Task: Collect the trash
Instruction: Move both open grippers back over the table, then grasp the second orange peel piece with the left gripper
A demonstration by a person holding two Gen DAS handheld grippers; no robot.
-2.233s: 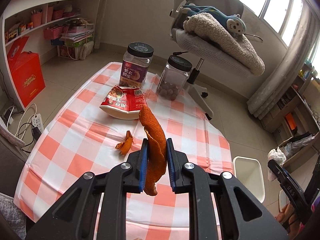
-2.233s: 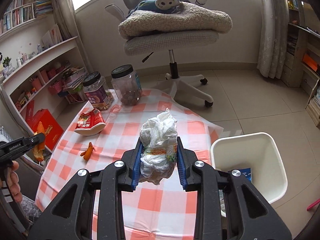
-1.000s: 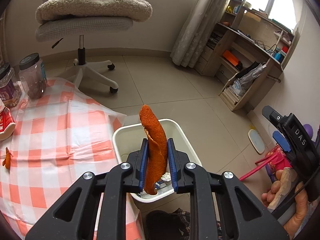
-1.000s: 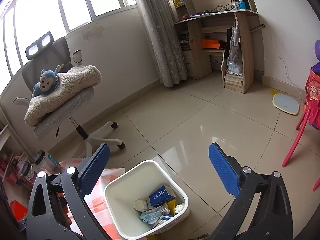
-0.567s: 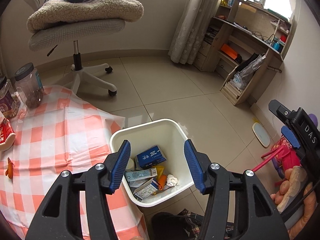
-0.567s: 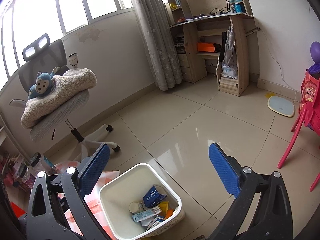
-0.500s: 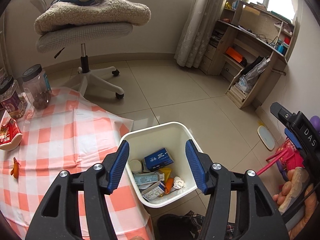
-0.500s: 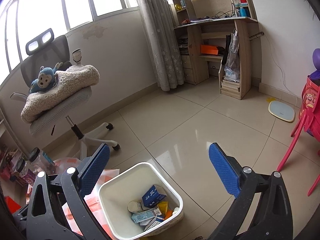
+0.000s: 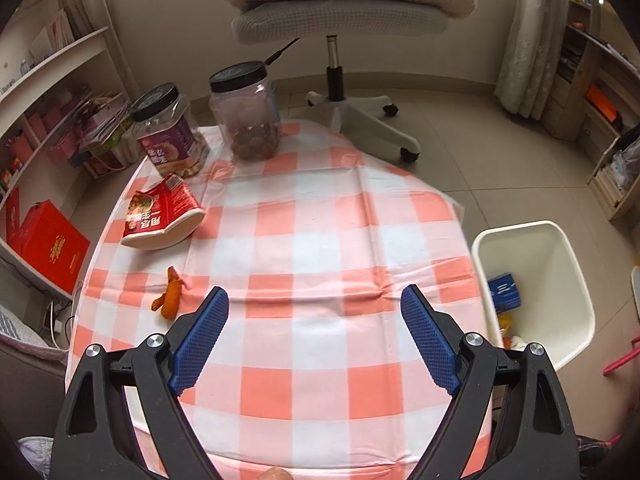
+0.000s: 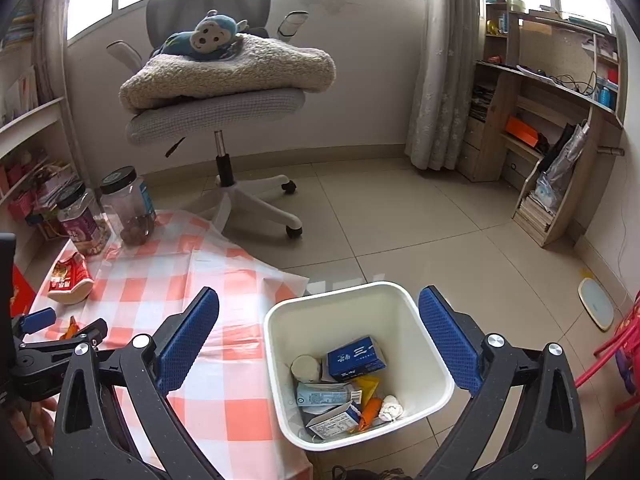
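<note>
My left gripper (image 9: 314, 296) hovers over the checked table (image 9: 320, 220); its jaws are opening and nothing is between them. A small orange peel (image 9: 170, 294) lies just left of its left finger, and a red snack packet (image 9: 160, 216) lies further back. The white bin (image 9: 560, 248) stands on the floor at the table's right edge. My right gripper (image 10: 319, 295) is open and empty above the bin (image 10: 400, 308), which holds a long orange peel (image 10: 368, 410), a tissue wad (image 10: 390, 406) and cartons.
Two black-lidded jars (image 9: 170, 132) (image 9: 248, 112) stand at the table's far edge. An office chair (image 9: 336, 20) with a folded blanket is behind them. Shelves line the left wall, a desk unit (image 10: 540, 128) the right. A red chair leg (image 10: 608, 344) is beside the bin.
The left gripper opened and let the long orange peel fall into the bin, then swung back over the table. The right gripper stayed open and turned left over the bin.
</note>
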